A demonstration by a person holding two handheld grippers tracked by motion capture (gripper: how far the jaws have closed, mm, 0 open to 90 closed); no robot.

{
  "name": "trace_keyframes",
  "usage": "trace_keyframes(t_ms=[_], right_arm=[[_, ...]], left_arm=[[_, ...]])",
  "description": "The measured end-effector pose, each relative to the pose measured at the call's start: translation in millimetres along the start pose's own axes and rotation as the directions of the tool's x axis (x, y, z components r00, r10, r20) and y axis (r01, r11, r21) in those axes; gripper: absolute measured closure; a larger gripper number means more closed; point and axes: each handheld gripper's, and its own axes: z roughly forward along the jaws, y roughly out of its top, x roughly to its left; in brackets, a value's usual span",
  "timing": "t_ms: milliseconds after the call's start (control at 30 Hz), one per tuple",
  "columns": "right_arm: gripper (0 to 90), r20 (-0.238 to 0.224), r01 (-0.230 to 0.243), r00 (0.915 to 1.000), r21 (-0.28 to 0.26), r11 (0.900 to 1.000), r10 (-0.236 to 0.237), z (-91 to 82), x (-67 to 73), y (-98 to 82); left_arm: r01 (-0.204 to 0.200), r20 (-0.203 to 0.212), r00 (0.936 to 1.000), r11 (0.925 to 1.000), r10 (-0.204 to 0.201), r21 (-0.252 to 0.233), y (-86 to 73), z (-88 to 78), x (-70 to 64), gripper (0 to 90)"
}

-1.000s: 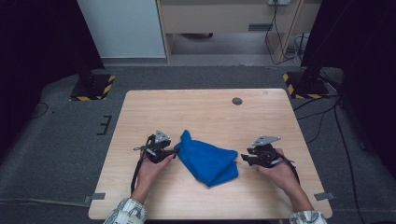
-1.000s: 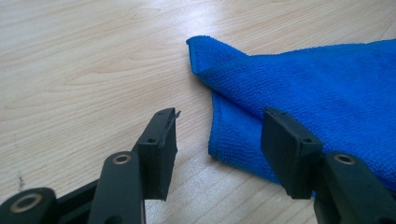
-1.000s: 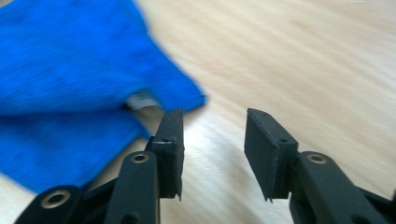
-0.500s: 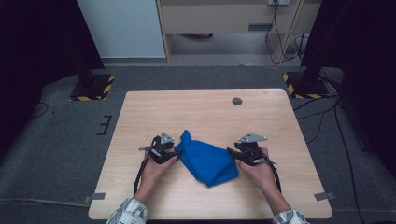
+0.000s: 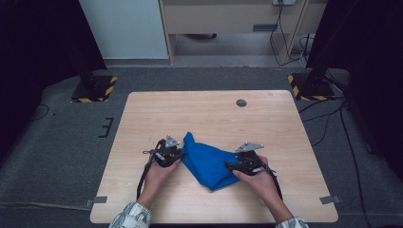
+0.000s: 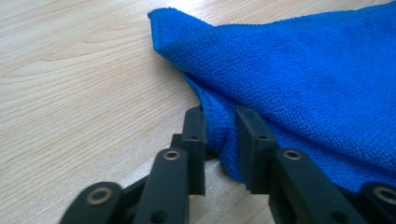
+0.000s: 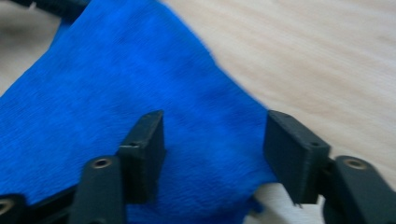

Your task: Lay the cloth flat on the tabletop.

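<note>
We see a blue microfibre cloth [image 5: 207, 161], folded into a rough triangle, lying on the light wooden table [image 5: 209, 114] — nearer its front edge than its far edge, about midway between the left and right edges. The left gripper [image 5: 172, 153] sits at the cloth's left edge; in the left gripper view its jaws have just been closing and now pinch a fold of the cloth's edge [image 6: 219, 126] between the pads, with only that fold keeping them apart. The right gripper [image 5: 236, 166] rests at the cloth's right side. In the right gripper view its jaws have just been opening and stand wide — one over the blue fabric [image 7: 140, 70], the other at its border, neither pressing on it.
</note>
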Motion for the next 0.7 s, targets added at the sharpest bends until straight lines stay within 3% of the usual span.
trace_keyframes(t_ms=[333, 533, 700], right_arm=[[75.6, -0.039, 0.064, 0.9973, 0.053, 0.997, -0.062, 3.0, 2.3, -6.2], [81.9, -0.04, 0.08, 0.9962, 0.057, 0.995, -0.078, 1.7, -0.4, -5.2], [82.9, 0.035, 0.08, 0.9961, 0.057, 0.995, -0.082, -0.6, -17.7, -4.5]], left_arm=[[0.02, -0.017, 0.9997, 0.9994, -0.02, -0.029, 1.9, -8.9, 2.7, 79.4], [0.015, -0.013, 0.9998, 0.9995, -0.015, -0.026, 1.6, -12.0, 2.1, 79.6], [0.007, -0.003, 1.0, 0.9999, -0.007, -0.015, -1.6, -15.4, -2.6, 80.0]])
